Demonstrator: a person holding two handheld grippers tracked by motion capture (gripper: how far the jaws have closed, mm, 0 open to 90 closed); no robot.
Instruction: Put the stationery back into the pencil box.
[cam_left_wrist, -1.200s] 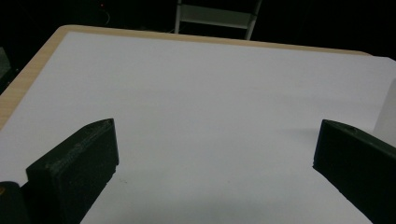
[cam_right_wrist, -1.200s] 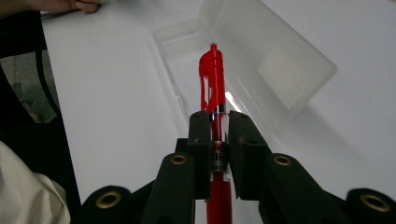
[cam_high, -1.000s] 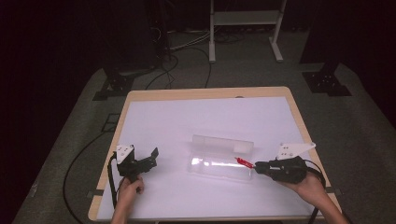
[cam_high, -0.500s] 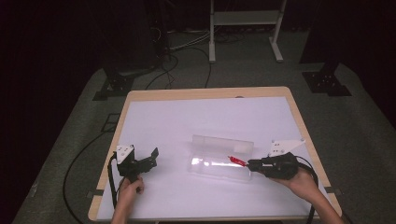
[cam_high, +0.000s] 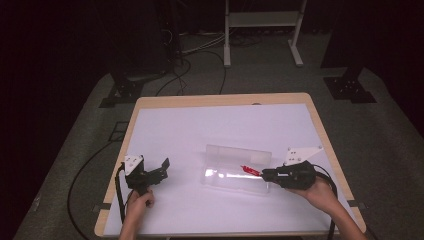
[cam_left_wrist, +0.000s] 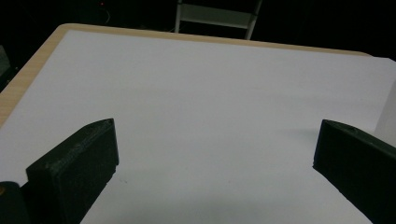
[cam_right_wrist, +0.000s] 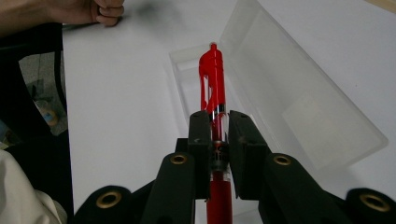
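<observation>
One red pen (cam_right_wrist: 213, 88) between claw (cam_right_wrist: 217, 122) jaws

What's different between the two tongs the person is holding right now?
The right tongs are shut on a red pen; the left tongs stand wide open with nothing between them. The right tongs reach over the open clear case, pen tip pointing into it; the left tongs sit off to the side above bare white table. Both are black, two-jawed and hand-held.
</observation>
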